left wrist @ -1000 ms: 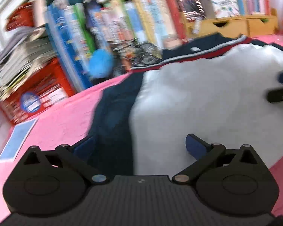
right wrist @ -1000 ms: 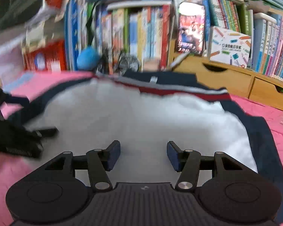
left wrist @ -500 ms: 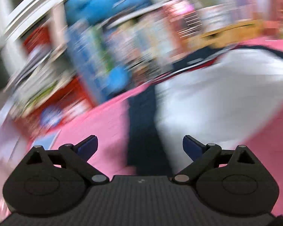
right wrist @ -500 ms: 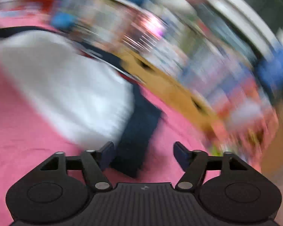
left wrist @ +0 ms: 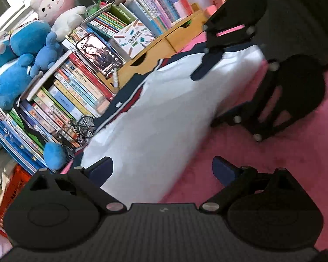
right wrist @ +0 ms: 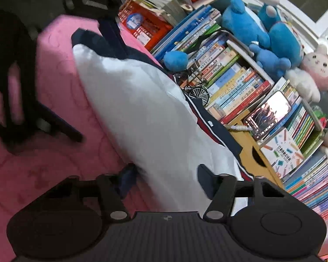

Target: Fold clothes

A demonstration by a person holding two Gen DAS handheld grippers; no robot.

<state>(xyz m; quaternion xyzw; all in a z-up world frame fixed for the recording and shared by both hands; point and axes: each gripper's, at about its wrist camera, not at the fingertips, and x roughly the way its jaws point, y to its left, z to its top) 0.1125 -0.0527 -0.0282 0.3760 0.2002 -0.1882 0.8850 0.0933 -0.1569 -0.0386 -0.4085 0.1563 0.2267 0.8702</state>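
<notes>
A home bedroom or child's room, pink bedspread (left wrist: 262, 163), crowded shelves of children's books (left wrist: 81, 87), blue plush toys (right wrist: 258, 35), pink bunny plush (left wrist: 54, 2), small wooden drawers (left wrist: 164, 45)

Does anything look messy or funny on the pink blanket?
Not really. The white and navy garment lies partly folded on the pink blanket, a bit lumpy. Behind it, the books lean sideways, with stuffed toys piled on top.
</notes>
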